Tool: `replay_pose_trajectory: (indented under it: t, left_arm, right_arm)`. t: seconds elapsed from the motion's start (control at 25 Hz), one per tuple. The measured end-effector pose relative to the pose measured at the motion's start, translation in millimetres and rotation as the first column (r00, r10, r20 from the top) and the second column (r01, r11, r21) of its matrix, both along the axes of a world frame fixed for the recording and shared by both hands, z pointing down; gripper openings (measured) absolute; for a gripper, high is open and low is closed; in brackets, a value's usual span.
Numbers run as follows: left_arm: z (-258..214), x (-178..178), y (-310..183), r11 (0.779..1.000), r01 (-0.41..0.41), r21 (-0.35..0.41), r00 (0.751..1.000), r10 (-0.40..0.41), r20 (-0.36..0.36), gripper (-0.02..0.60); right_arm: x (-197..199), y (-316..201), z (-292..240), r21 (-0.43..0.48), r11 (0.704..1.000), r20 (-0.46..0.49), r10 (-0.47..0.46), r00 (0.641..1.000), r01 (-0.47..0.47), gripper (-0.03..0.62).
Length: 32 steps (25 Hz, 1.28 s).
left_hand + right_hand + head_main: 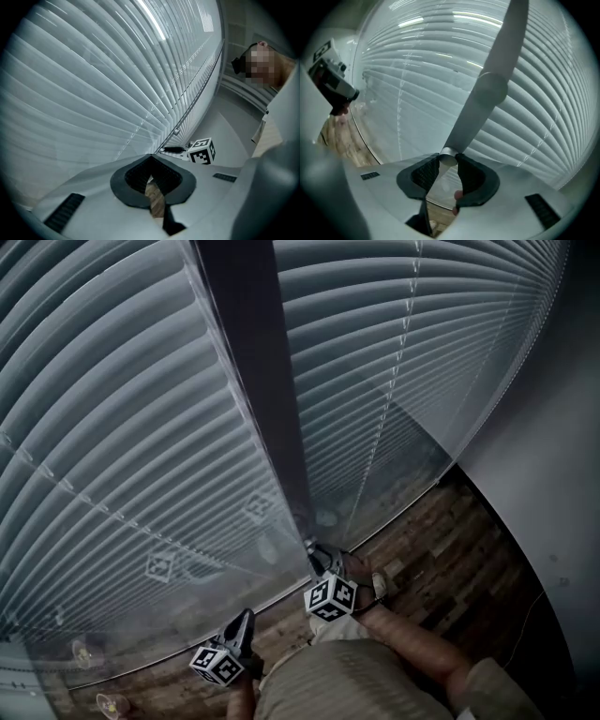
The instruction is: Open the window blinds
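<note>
Nearest, the person's forearm [427,652] reached down to the right gripper [323,559], its marker cube [330,598] facing up. The left gripper [242,622] hung just beside it, lower in the head view, over the wooden floor [441,559]. In the left gripper view its fingers [140,174] met at the tips with nothing between them, only floor showing through the gap.

The right gripper's [449,161] fingers [471,176] were closed on the bottom end of the wand [487,93], one pad on either side of its round tip. The wand rose steeply from there in front of the blinds [543,93].

Beyond, the blinds [122,427] covered the window, slats lying flat and overlapping, down almost to the floor. A plain wall [553,474] stood at the right.
</note>
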<state>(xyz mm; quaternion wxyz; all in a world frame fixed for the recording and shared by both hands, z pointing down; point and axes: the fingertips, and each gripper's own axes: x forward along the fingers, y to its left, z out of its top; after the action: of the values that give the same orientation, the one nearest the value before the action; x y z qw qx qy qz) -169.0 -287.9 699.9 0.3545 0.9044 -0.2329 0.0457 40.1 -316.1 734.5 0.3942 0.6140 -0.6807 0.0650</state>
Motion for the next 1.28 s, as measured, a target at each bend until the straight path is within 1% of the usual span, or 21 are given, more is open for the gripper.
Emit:
replay_pose_trajectory:
  t: [0.08,0.12,0.2,0.28,0.44,0.52,0.56,0.6,0.64,0.68,0.72,0.8,0.84,0.88,0.92,0.96,1.0,1.08,1.12,1.16,1.28]
  left_arm:
    - [1,0,0,1.000,-0.002,0.000,1.000,0.002,0.000,0.012]
    - [1,0,0,1.000,-0.003,0.000,1.000,0.003,0.001,0.012]
    - [1,-1,1,1.000,-0.003,0.002,1.000,0.003,0.003,0.012]
    - [2,-2,2,1.000,-0.001,0.000,1.000,0.001,0.003,0.012]
    - [3,-3,4,1.000,0.005,-0.005,1.000,-0.005,0.001,0.012]
    - [8,-3,4,1.000,0.007,-0.005,1.000,-0.007,0.002,0.012]
    - [11,-4,4,1.000,0.007,-0.005,1.000,-0.007,0.003,0.012]
    - [14,-4,4,1.000,0.008,-0.006,1.000,-0.008,0.004,0.012]
    - [14,-5,4,1.000,0.008,-0.007,1.000,-0.008,0.005,0.012]
    - [13,-5,4,1.000,0.008,-0.008,1.000,-0.008,0.006,0.012]
    - [10,-4,4,1.000,0.006,-0.008,1.000,-0.006,0.006,0.012]
    - [5,-2,5,1.000,0.001,-0.009,1.000,-0.001,0.006,0.012]
    - [4,-1,6,1.000,-0.001,-0.009,1.000,0.001,0.006,0.012]
    - [4,0,6,1.000,-0.003,-0.008,1.000,0.003,0.006,0.012]
    - [4,1,6,1.000,-0.005,-0.007,1.000,0.005,0.006,0.012]
    - [4,1,6,1.000,-0.005,-0.006,1.000,0.006,0.005,0.012]
    - [3,2,6,1.000,-0.006,-0.005,1.000,0.006,0.005,0.012]
    - [3,1,6,1.000,-0.006,-0.003,1.000,0.006,0.005,0.012]
    - [3,0,6,1.000,-0.004,-0.003,1.000,0.004,0.005,0.012]
    - [3,-1,5,1.000,-0.002,-0.003,1.000,0.002,0.005,0.012]
    - [4,-5,3,1.000,0.007,-0.005,1.000,-0.007,0.004,0.012]
  right_arm:
    - [-1,1,-2,-0.015,1.000,0.097,0.003,0.995,-0.002,0.129]
    - [-4,3,-5,-0.021,1.000,0.180,0.009,0.984,-0.005,0.131]
    - [-7,6,-10,-0.033,0.999,0.384,0.043,0.922,-0.033,0.180]
    - [-3,5,-12,-0.036,0.996,0.531,0.091,0.843,-0.085,0.183]
    - [8,0,0,-0.064,0.985,0.661,0.164,0.733,-0.163,0.183]
    - [8,-3,5,-0.061,0.982,0.701,0.170,0.693,-0.178,0.150]
    - [8,-3,9,-0.057,0.981,0.705,0.171,0.689,-0.185,0.132]
    - [8,-4,11,-0.053,0.981,0.695,0.171,0.698,-0.187,0.132]
    - [8,-4,11,-0.049,0.982,0.670,0.170,0.723,-0.185,0.130]
    - [7,-4,9,-0.044,0.983,0.624,0.164,0.764,-0.176,0.130]
    - [5,-4,5,-0.036,0.987,0.552,0.152,0.820,-0.159,0.129]
    - [2,-3,-2,-0.013,0.994,0.331,0.106,0.938,-0.108,0.129]
    - [1,-3,-2,0.001,0.997,0.201,0.079,0.976,-0.081,0.129]
    - [0,-3,-2,0.011,0.998,0.092,0.057,0.994,-0.058,0.129]
    - [-1,-4,-1,0.014,0.999,0.024,0.044,0.999,-0.045,0.129]
    - [-1,-4,0,0.012,0.999,0.007,0.039,0.999,-0.039,0.130]
    - [-1,-3,1,0.007,0.999,0.031,0.037,0.999,-0.037,0.130]
    - [-2,-2,-1,-0.001,0.999,0.157,0.032,0.987,-0.033,0.132]
    - [-3,0,-4,-0.001,0.999,0.247,0.035,0.968,-0.036,0.148]
    - [-2,1,-6,0.000,0.999,0.344,0.047,0.938,-0.050,0.187]
    - [9,2,-5,-0.009,0.991,0.568,0.113,0.815,-0.132,0.195]
